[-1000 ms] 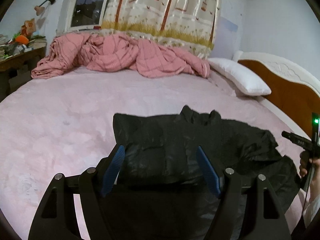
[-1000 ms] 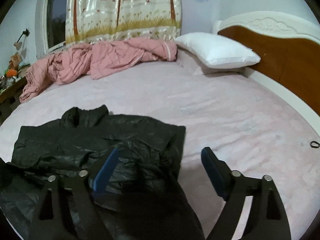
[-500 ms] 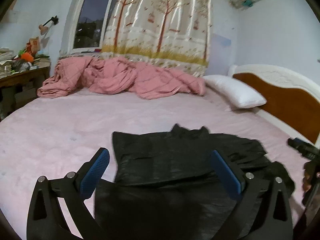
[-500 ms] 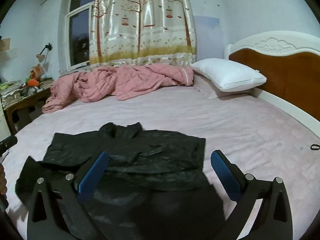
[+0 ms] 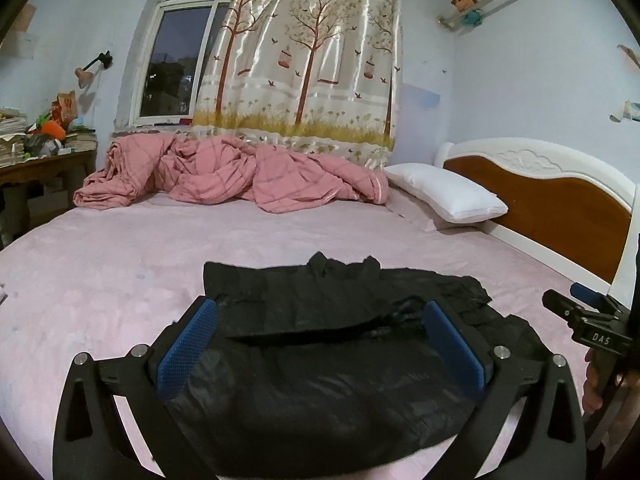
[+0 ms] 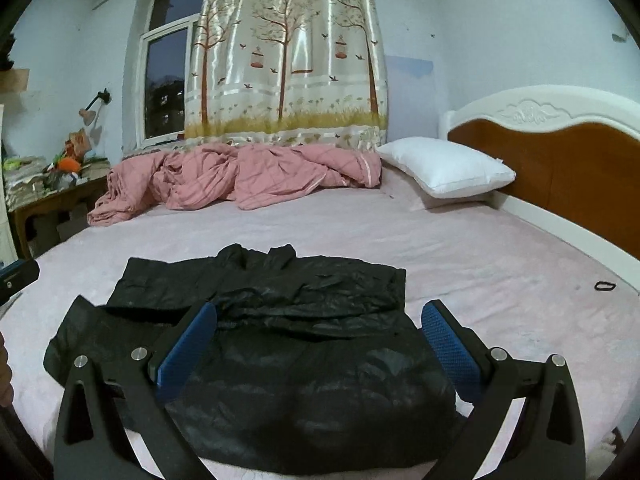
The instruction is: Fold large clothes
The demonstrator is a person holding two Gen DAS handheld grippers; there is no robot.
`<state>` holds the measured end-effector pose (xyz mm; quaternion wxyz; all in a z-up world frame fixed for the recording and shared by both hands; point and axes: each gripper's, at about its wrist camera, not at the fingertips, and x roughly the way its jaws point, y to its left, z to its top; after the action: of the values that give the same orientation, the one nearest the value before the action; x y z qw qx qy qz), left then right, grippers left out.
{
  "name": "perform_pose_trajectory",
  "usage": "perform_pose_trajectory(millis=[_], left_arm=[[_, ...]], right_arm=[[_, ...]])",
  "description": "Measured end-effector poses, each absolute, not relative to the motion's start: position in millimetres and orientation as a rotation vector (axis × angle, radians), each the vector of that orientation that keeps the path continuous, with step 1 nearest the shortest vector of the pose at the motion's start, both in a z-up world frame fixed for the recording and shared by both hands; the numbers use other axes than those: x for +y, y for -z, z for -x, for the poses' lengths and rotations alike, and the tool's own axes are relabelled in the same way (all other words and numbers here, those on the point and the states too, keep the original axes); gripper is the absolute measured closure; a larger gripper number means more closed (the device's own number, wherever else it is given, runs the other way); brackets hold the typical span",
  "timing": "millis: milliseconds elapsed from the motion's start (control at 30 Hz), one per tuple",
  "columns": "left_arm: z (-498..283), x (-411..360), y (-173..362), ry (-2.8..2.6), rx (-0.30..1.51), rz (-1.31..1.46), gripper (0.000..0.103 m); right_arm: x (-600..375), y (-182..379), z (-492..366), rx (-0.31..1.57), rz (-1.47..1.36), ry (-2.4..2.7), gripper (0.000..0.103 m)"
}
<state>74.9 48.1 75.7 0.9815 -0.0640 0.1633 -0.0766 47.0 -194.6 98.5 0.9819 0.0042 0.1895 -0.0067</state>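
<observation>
While both claws hang above the near edge of the bed, the black jacket lies flat on the pink sheet, collar toward the far side, lower part folded up over itself so a doubled layer sits nearest the cameras. Left gripper is released, blue pads spread wide, nothing pinched, jacket visible below between them but not touched. Right gripper likewise released, pads wide apart and empty, over the jacket's right half. No containers in view. Pink quilt is bunched at the far edge under the tree-print curtain, white pillow by the wooden headboard. Small black hair tie lies on the sheet, well apart from the jacket. Cluttered desk at left.
</observation>
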Motion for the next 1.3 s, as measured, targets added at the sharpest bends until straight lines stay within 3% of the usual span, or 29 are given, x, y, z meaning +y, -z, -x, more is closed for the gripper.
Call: perform_pose_trajectory(millis=[633, 1300], left_arm=[[-60, 34, -43, 0.086, 0.363, 0.072, 0.0], [-82, -9, 12, 0.278, 0.648, -0.185, 0.0]], right_arm=[[-186, -80, -26, 0.411, 0.009, -0.031, 0.0], [-150, -32, -40, 0.606, 0.227, -0.218, 0.0]])
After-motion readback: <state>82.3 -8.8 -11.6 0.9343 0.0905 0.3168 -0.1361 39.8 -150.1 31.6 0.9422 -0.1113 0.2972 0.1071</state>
